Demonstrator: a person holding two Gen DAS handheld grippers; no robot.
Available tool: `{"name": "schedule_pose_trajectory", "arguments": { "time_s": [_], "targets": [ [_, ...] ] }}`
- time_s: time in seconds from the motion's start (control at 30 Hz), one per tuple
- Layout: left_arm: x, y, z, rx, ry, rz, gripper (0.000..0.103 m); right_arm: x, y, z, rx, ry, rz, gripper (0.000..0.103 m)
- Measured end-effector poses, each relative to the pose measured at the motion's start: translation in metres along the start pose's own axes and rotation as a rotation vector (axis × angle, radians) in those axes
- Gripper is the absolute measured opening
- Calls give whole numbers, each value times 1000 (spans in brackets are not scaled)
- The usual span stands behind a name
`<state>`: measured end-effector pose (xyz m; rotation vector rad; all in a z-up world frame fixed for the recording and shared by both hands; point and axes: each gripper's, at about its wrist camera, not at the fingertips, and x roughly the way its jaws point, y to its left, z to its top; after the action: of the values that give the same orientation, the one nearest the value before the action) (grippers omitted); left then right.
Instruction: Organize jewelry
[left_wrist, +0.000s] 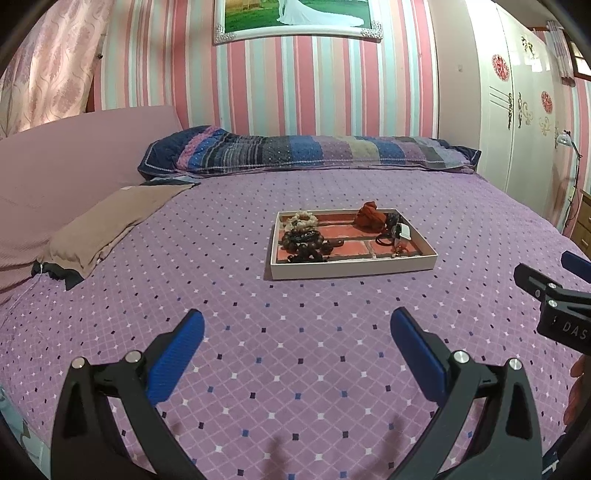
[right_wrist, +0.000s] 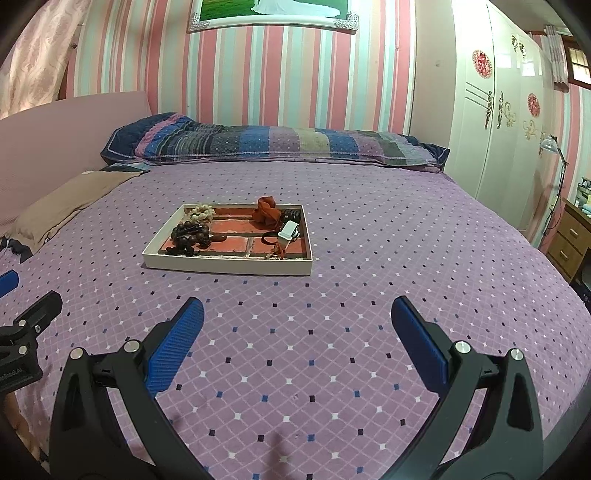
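Observation:
A shallow white tray (left_wrist: 351, 266) (right_wrist: 225, 266) with a brick-pattern floor lies in the middle of the bed. At its left are dark wooden bead bracelets (left_wrist: 304, 245) (right_wrist: 188, 236) and a pale bead bracelet (left_wrist: 303, 220) (right_wrist: 201, 211). At its right are a rust-red fabric piece (left_wrist: 369, 216) (right_wrist: 266, 214), black hair ties (left_wrist: 386, 238) and a small white box (left_wrist: 404, 232) (right_wrist: 289, 229). My left gripper (left_wrist: 297, 328) is open and empty, well short of the tray. My right gripper (right_wrist: 297, 317) is open and empty, also short of it.
The purple diamond-patterned bedspread (left_wrist: 295, 369) (right_wrist: 406, 258) covers the bed. A striped pillow (left_wrist: 314, 151) lies at the head, a brown cushion (left_wrist: 110, 218) at the left. A white wardrobe (right_wrist: 498, 110) and a wooden drawer unit (right_wrist: 569, 240) stand at the right.

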<state>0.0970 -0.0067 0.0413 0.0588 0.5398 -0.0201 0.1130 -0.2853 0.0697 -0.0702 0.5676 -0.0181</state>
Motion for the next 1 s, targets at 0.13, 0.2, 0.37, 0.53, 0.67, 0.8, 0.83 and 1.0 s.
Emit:
{"name": "schedule_pose_trajectory", "arguments": {
  "time_s": [0.13,0.2,0.37,0.53,0.67,0.8,0.83,1.0],
  "targets": [
    [0,0,0,0,0,0,99,-1,-2,0,0,0,1,99],
    [0,-1,0,0,0,-1,99,0,-1,1,-2,-1,-1,99],
    [1,-1,0,0,-1,0,99,0,-1,-1,-2,0,-3,99],
    [1,-1,1,-3,2,0,99,1,0,-1,-2,0,-7,99],
    [1,0,1,-1,1,4,99,2,0,-1,-4,2,-9,99],
    [0,1,1,-4,-4,4,99,2,1,-1,-1,3,-5,99],
    [0,1,1,-4,-5,5,99,2,0,-2,-2,3,-6,99],
    [0,1,1,-3,-5,6,99,2,0,-2,2,5,-5,99]
  ]
}}
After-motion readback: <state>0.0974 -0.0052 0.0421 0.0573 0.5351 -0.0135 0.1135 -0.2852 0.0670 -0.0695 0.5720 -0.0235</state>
